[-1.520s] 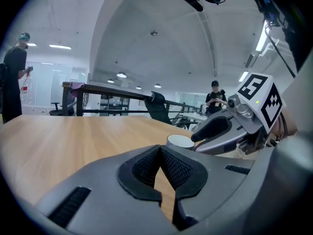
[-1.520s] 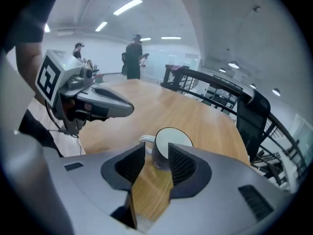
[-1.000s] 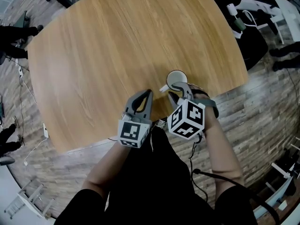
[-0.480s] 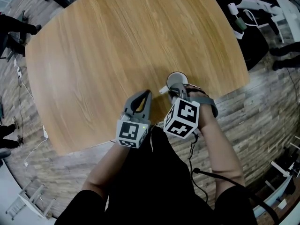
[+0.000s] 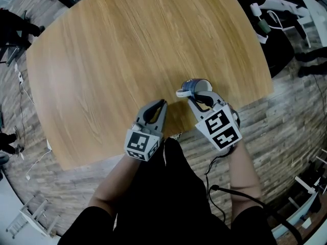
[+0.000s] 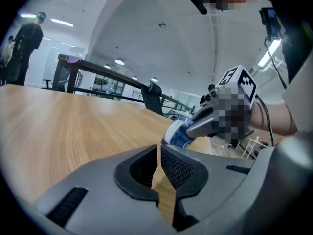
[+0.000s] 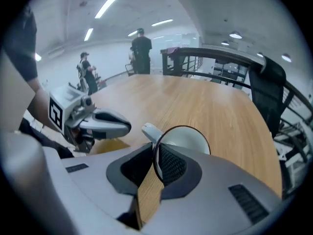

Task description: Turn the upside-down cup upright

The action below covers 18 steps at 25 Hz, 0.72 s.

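The cup (image 5: 193, 87) is white inside with a blue pattern outside and is tipped over near the front right of the wooden table (image 5: 127, 50). My right gripper (image 5: 196, 97) is closing its jaws on the cup's rim. In the right gripper view the dark rim of the cup (image 7: 188, 141) runs between the pads of the right gripper (image 7: 155, 153), with the handle to the left. My left gripper (image 5: 159, 103) is shut and empty beside it, low over the table's front edge. The left gripper view shows its jaws together, left gripper (image 6: 159, 148), and the cup (image 6: 177, 132) just beyond.
The table's curved front edge lies right under both grippers, with plank floor (image 5: 286, 106) below it. A black chair (image 7: 266, 92) stands at the far right of the table. People (image 7: 142, 53) stand far off across the room.
The right gripper has rolled, swinging its marker cube to the right. The cup has tipped with it, so its blue outside now shows from above. The left gripper has stayed in place.
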Each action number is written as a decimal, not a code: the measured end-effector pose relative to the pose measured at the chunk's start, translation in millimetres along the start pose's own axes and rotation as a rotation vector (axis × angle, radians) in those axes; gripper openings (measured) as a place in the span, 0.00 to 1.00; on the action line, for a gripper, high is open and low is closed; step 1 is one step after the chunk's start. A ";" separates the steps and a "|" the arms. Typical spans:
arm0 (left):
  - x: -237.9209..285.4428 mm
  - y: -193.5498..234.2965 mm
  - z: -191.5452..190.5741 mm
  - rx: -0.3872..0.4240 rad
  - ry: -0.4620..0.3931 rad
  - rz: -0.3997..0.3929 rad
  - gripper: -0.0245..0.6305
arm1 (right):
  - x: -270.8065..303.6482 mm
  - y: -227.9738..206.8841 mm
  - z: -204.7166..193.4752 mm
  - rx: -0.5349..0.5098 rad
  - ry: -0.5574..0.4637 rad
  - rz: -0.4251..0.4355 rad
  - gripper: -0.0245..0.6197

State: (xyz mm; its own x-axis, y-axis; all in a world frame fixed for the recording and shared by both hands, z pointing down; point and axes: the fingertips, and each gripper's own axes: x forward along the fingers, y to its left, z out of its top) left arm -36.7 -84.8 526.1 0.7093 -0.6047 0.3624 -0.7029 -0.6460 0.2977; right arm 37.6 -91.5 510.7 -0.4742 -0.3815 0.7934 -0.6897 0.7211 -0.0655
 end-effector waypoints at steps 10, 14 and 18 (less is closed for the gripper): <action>26.8 -23.3 7.7 -0.200 -0.032 -0.160 0.24 | -23.2 -38.3 22.5 0.515 -0.363 0.131 0.10; 37.4 -29.2 28.0 -0.397 -0.112 -0.285 0.34 | -38.0 -43.2 42.8 0.631 -0.491 0.241 0.10; 47.6 -28.9 48.0 -0.567 -0.217 -0.356 0.50 | -49.0 -40.9 58.2 0.685 -0.569 0.332 0.10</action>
State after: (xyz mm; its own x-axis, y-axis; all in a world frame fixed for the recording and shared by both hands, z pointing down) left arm 20.0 -117.2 492.3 0.8548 -0.5189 -0.0091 -0.3039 -0.5146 0.8017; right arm 57.2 -135.8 439.3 -0.7743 -0.5730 0.2684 -0.5573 0.4166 -0.7183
